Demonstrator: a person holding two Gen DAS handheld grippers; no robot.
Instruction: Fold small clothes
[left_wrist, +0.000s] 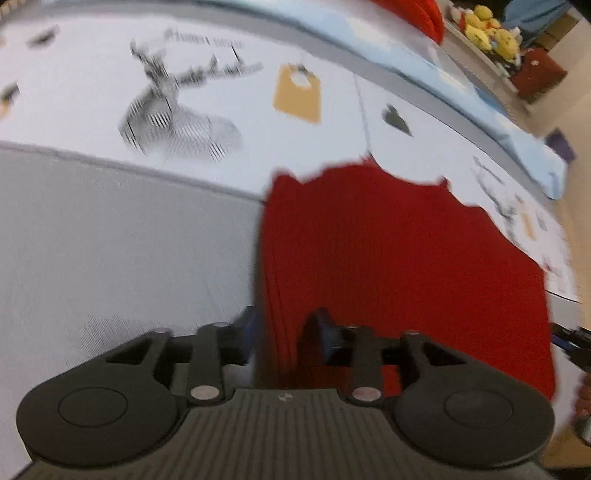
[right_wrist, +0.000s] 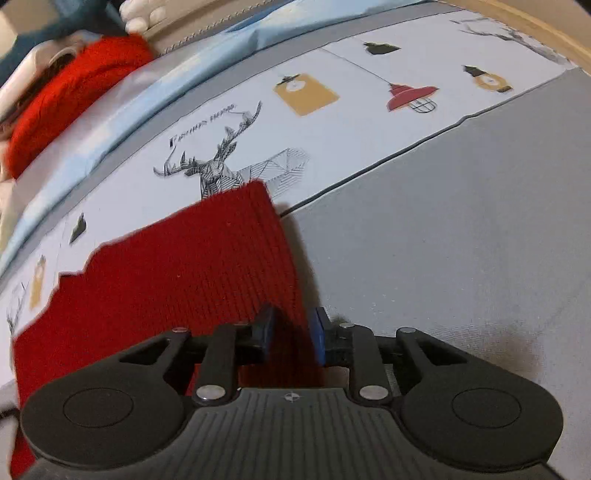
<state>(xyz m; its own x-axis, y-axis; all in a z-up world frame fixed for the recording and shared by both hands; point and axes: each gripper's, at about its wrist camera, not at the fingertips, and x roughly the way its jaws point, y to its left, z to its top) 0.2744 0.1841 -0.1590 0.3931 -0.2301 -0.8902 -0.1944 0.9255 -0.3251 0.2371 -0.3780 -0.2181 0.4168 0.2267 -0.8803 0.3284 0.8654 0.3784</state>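
Observation:
A red knitted garment (left_wrist: 399, 258) hangs stretched between my two grippers above the bed. My left gripper (left_wrist: 286, 332) is shut on its left edge; the blue pads pinch the fabric between them. In the right wrist view the same red knit (right_wrist: 184, 266) spreads to the left, and my right gripper (right_wrist: 291, 339) is shut on its right edge. The garment's far edge is jagged and hangs over the printed cover. The left wrist view is blurred by motion.
Below is a grey bedsheet (right_wrist: 461, 221) and a white printed cover with a deer drawing (right_wrist: 229, 162) and lamp pictures (right_wrist: 410, 96). A second red knit (right_wrist: 74, 92) lies at the bed's far edge. Yellow soft toys (left_wrist: 487, 29) sit on a shelf beyond.

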